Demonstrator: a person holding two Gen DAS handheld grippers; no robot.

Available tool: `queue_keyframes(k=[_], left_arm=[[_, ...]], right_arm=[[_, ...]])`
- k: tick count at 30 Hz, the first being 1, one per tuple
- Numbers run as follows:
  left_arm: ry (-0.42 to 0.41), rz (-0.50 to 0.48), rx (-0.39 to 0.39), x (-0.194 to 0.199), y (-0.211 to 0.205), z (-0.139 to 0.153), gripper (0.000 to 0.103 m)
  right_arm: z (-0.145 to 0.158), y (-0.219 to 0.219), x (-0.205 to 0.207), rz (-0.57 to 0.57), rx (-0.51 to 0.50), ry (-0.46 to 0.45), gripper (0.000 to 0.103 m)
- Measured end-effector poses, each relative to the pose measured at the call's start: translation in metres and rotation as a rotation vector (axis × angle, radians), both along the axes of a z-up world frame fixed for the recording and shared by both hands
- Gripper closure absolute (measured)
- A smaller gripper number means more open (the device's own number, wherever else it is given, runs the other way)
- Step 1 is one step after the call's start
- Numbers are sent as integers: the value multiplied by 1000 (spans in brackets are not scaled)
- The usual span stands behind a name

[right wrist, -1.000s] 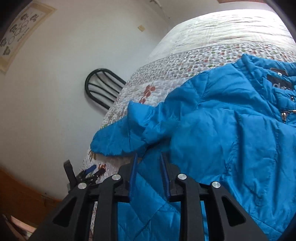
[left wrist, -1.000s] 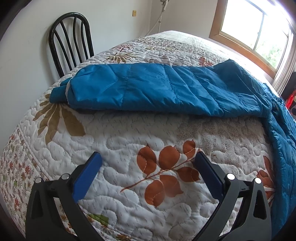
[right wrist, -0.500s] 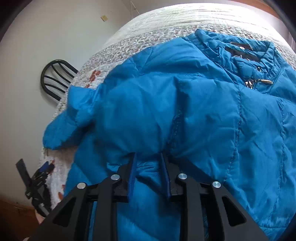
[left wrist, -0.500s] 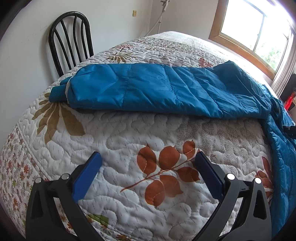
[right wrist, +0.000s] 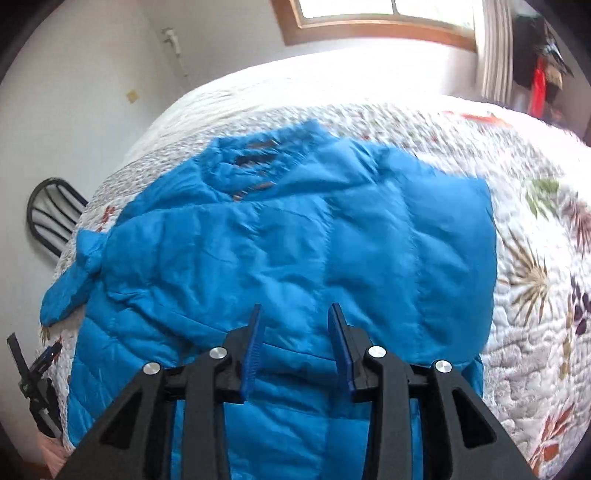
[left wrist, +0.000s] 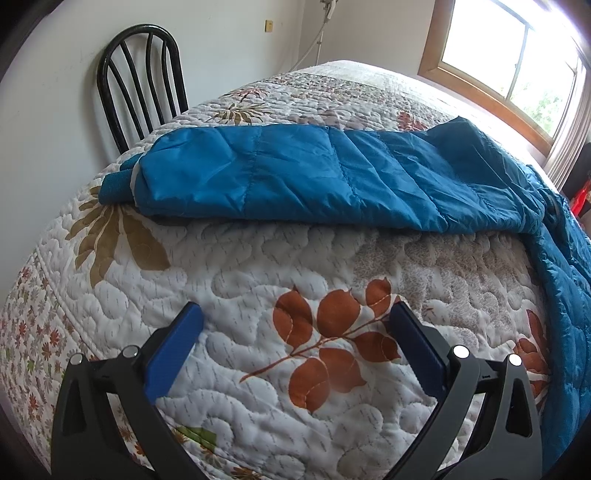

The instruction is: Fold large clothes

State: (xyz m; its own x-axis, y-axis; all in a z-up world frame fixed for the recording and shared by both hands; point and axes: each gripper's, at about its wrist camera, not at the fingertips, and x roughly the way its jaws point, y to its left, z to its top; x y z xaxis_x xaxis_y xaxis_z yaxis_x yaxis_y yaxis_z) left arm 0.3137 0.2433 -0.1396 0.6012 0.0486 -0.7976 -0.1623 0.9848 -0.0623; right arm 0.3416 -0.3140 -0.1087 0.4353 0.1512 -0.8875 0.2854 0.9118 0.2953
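Blue jacket (right wrist: 295, 251) spread out on the quilt (right wrist: 535, 295), collar toward the window (right wrist: 369, 14), right sleeve folded across the front. Left sleeve (left wrist: 314, 177) stretched flat toward the chair (left wrist: 140, 77), cuff near the bed edge.

Right gripper (right wrist: 295, 314) hanging above the jacket's lower half – released, blue pads parted with only fabric showing behind the gap, nothing pinched. Bit blurry in that view, so collar details hard to make out.

Left gripper (left wrist: 295, 317) spread wide over bare quilt, right above an orange leaf print (left wrist: 332, 343) – well short of the sleeve, grasping nothing. Also peeking in at the right wrist view's lower left edge.
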Motion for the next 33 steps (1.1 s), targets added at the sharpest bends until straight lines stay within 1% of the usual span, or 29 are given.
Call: queue_keyframes(k=[1, 3, 7, 9, 12, 14, 15, 16, 17, 18, 19, 21, 24, 26, 28, 30, 33], left_arm=[[3, 0, 5, 1, -1, 0, 3], [9, 0, 13, 2, -2, -1, 3], [18, 0, 26, 2, -3, -1, 3], [19, 1, 25, 2, -2, -1, 3], [22, 1, 31, 2, -3, -1, 3], [21, 1, 26, 2, -3, -1, 3], [22, 3, 19, 2, -2, -1, 3], [22, 12, 12, 1, -1, 1, 3], [23, 19, 5, 0, 1, 2, 3], [28, 26, -5, -1, 4, 3, 3], [27, 40, -29, -4, 8, 6, 3], [27, 75, -98, -5, 21, 10, 3], [40, 130, -220, -1, 42, 12, 3], [44, 162, -276, 3, 52, 13, 3], [48, 206, -304, 9, 60, 14, 3], [53, 243, -326, 16, 66, 13, 3], [74, 298, -338, 30, 72, 9, 3]], right_arm=[[-14, -5, 2, -4, 18, 2, 69], [-24, -10, 2, -15, 20, -61, 69], [-22, -1, 3, -11, -64, -61, 69], [-23, 3, 2, -16, -58, -66, 69], [-22, -5, -2, -31, -12, -69, 69], [-14, -4, -5, -30, -13, -61, 69], [-4, -3, -12, -29, -4, -82, 67], [7, -2, -22, -17, 13, -127, 67], [18, -2, -35, -13, 15, -158, 62], [25, -4, -46, -27, -1, -165, 56], [30, -10, -59, -53, -17, -168, 55], [34, -28, -82, -120, -43, -155, 55], [31, -64, -116, -247, -108, -95, 55], [25, -85, -133, -286, -133, -73, 55], [14, -107, -150, -355, -169, -27, 55], [5, -122, -163, -393, -185, -9, 55], [-11, -126, -173, -395, -167, 9, 55]])
